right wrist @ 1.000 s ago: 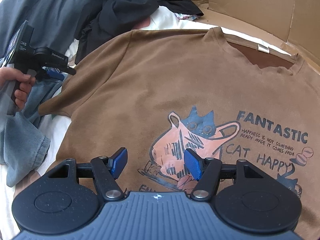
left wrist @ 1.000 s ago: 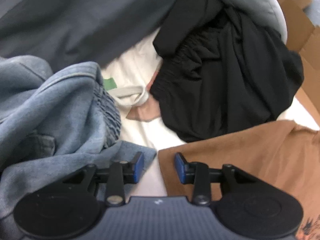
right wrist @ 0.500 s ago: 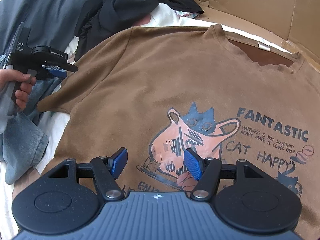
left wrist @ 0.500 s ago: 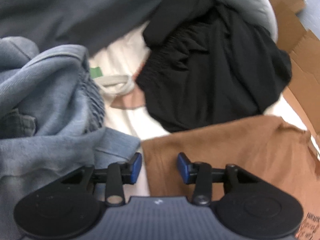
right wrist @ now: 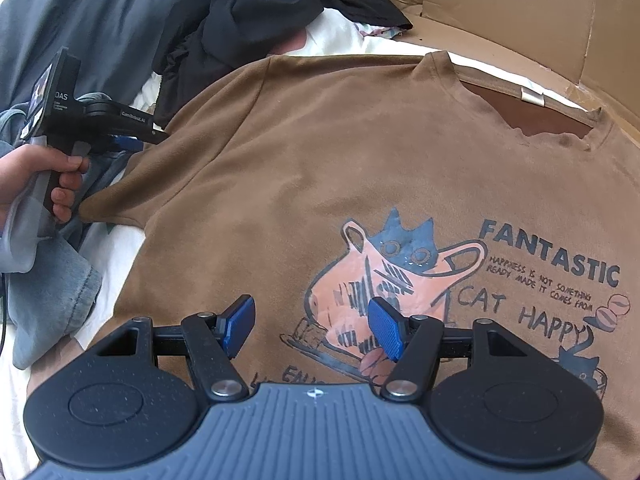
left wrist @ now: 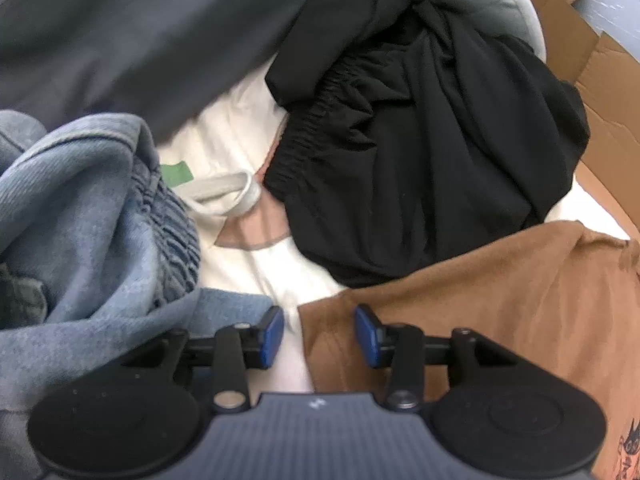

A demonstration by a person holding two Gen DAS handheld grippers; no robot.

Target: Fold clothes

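Note:
A brown T-shirt [right wrist: 360, 160] with a cat print lies flat, front up, on the white sheet. My right gripper [right wrist: 313, 328] hovers open over the print with nothing between its pads. My left gripper [left wrist: 319, 334] is open at the tip of the shirt's left sleeve [left wrist: 480, 300]. The sleeve's hem edge runs between its blue pads, which do not press on it. In the right wrist view the left gripper [right wrist: 132, 143] is held by a hand [right wrist: 40, 176] just above the sleeve [right wrist: 132, 192].
A crumpled black garment [left wrist: 420, 140] lies beyond the sleeve. A blue denim piece [left wrist: 80, 220] is bunched to the left and a dark grey cloth [left wrist: 140, 32] lies behind it. Cardboard walls [right wrist: 500, 12] border the far side. White sheet [left wrist: 224, 136] shows between the clothes.
The left gripper has turned a little, so the sleeve's edge has drifted slightly leftwards between its pads. The right gripper and the shirt have not moved.

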